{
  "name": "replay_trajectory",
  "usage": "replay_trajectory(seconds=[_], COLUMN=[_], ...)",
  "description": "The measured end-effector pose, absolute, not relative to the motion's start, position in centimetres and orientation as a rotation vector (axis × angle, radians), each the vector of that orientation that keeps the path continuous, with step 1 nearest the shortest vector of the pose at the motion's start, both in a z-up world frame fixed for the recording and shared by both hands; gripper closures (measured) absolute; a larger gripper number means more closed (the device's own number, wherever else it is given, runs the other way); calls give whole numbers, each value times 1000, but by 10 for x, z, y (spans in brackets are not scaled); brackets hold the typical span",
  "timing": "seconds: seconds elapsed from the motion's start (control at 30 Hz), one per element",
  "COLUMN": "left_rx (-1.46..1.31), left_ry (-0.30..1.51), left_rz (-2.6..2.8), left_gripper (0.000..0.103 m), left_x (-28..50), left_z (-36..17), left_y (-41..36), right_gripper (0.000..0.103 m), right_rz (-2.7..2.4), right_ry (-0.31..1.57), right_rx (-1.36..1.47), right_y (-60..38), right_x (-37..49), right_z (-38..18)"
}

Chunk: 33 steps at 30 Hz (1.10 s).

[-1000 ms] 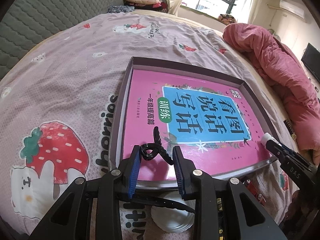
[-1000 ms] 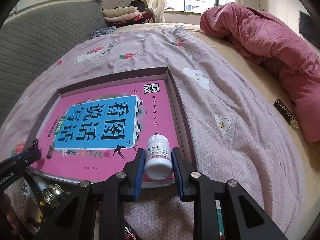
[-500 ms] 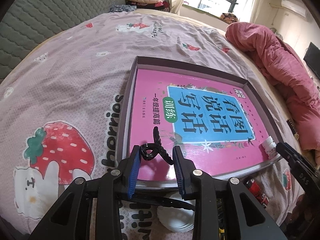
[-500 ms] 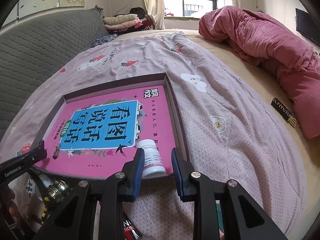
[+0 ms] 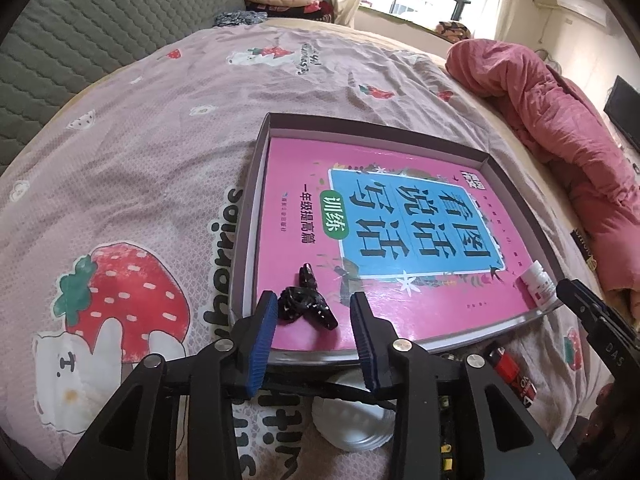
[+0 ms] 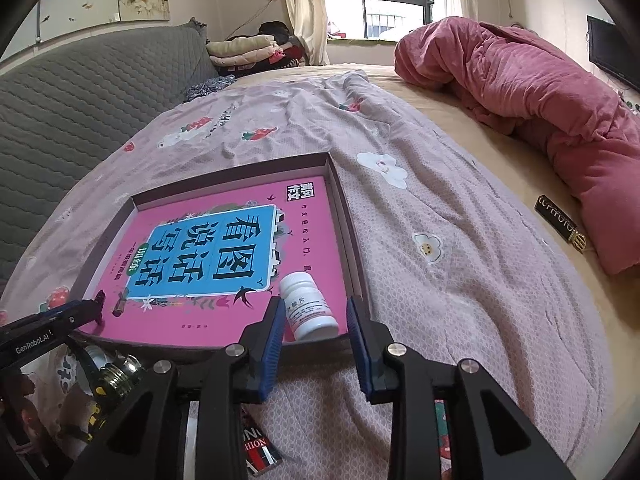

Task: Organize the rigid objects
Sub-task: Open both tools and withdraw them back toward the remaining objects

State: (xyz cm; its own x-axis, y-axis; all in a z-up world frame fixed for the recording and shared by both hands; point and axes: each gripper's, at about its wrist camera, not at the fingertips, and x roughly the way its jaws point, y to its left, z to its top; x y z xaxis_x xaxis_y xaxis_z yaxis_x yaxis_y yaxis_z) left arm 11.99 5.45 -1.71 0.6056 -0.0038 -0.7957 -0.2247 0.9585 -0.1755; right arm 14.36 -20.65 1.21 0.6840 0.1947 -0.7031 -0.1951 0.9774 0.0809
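Left gripper [image 5: 314, 322]: fingers apart, blue pads on either side of a black hair claw [image 5: 306, 304]. Claw lies on the pink book [image 5: 400, 236], nearer the left pad; contact with that pad cannot be told, clear gap to the right pad.

Right gripper [image 6: 316, 326]: fingers apart, white pill bottle [image 6: 308, 306] lying on its side between the pads, cap pointing away from the fingertips. Bottle sits close to the left pad, clearly apart from the right one. It rests on the book's near corner, just inside the tray wall.

Book lies flat in a shallow dark tray [image 5: 256, 184] on the strawberry-print bedsheet [image 5: 132, 168], ahead of both pairs of fingers.

Below the left fingers: white round lid [image 5: 352, 424]; red lighter [image 5: 510, 366] to their right. Below-left of the right fingers: metal screw-thread object [image 6: 120, 372], identity unclear
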Motion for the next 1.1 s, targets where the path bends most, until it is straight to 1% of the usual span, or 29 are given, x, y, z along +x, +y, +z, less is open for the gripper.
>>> replay_trajectory(seconds=[0.1, 0.13, 0.17, 0.63, 0.7, 0.77, 1.0, 1.1], left_rx=[-270, -266, -263, -270, -266, -258, -232, -213], left_ry=[907, 902, 893, 813, 809, 808, 811, 816], left_rz=[127, 134, 142, 132, 131, 132, 131, 116], left_gripper=[58, 51, 48, 47, 45, 41, 40, 35], left_x=[117, 115, 113, 89, 85, 82, 70, 64], left_z=[-14, -12, -10, 21, 24, 26, 34, 36], left_y=[53, 53, 54, 53, 51, 47, 36, 30], right_gripper=[71, 71, 71, 71, 71, 71, 70, 69], right_rz=[219, 218, 221, 250, 255, 262, 295, 302], right_ry=[782, 778, 775, 744, 742, 734, 726, 732], right_rx=[5, 6, 7, 0, -1, -1, -7, -15], right_y=[-208, -208, -209, -208, -207, -207, -205, -203], right_x=[142, 141, 140, 126, 124, 121, 112, 108], right_z=[14, 16, 17, 29, 31, 32, 37, 37])
